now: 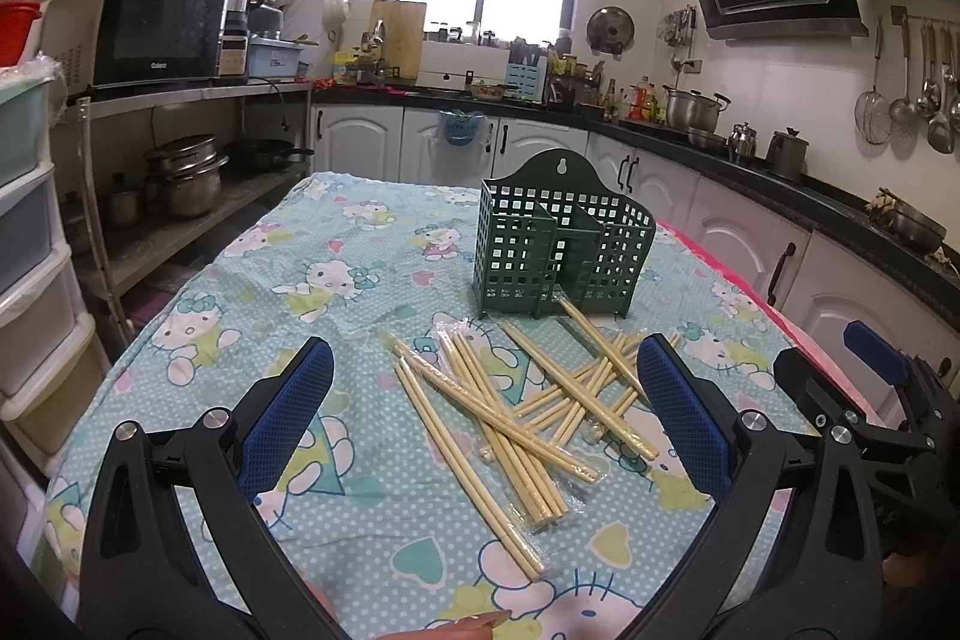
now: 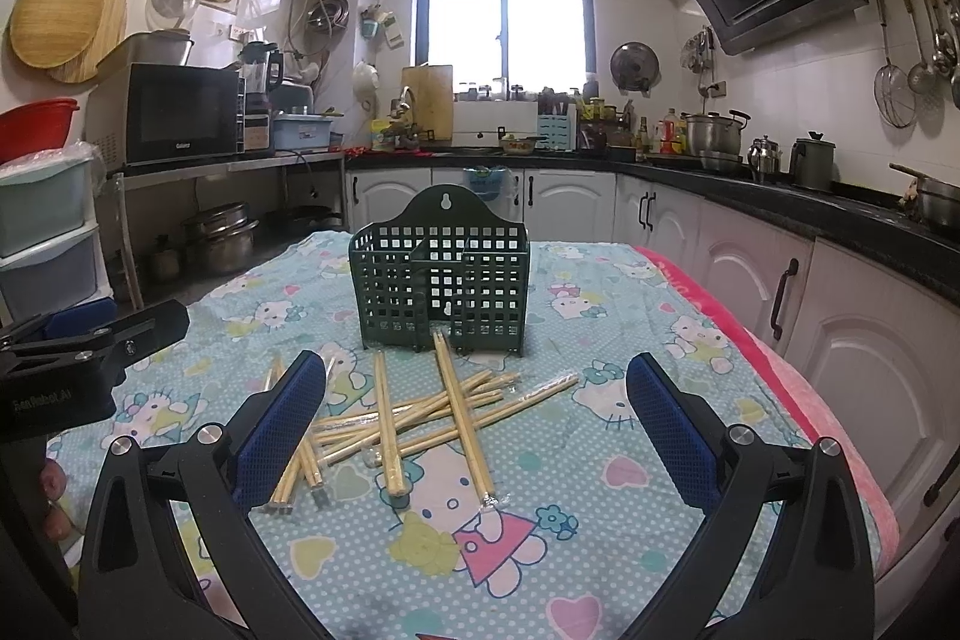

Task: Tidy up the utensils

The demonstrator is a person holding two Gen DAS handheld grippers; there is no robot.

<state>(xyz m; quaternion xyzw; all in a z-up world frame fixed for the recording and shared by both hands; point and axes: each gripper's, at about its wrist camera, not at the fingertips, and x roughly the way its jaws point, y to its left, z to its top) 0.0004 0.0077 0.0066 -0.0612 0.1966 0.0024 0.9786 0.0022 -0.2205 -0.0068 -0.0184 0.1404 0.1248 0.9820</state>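
Hovering above the near edge of the table [image 2: 690,274], both the left gripper [image 1: 480,382] and the right gripper [image 2: 474,394] gape wide, grasping nothing. The chopsticks [image 2: 420,418] lie crossed at mid-table, several sleeved in plastic. Best judged: pick an outlying pair, pinch near one end, stand it upright. Beyond them, toward the far edge, waits the green holder [image 2: 441,280]. The microwave [image 2: 180,112] reads "Galanz".

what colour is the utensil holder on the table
Dark green, a plastic grid-pattern utensil holder; it shows best in the right wrist view, standing behind the chopsticks.
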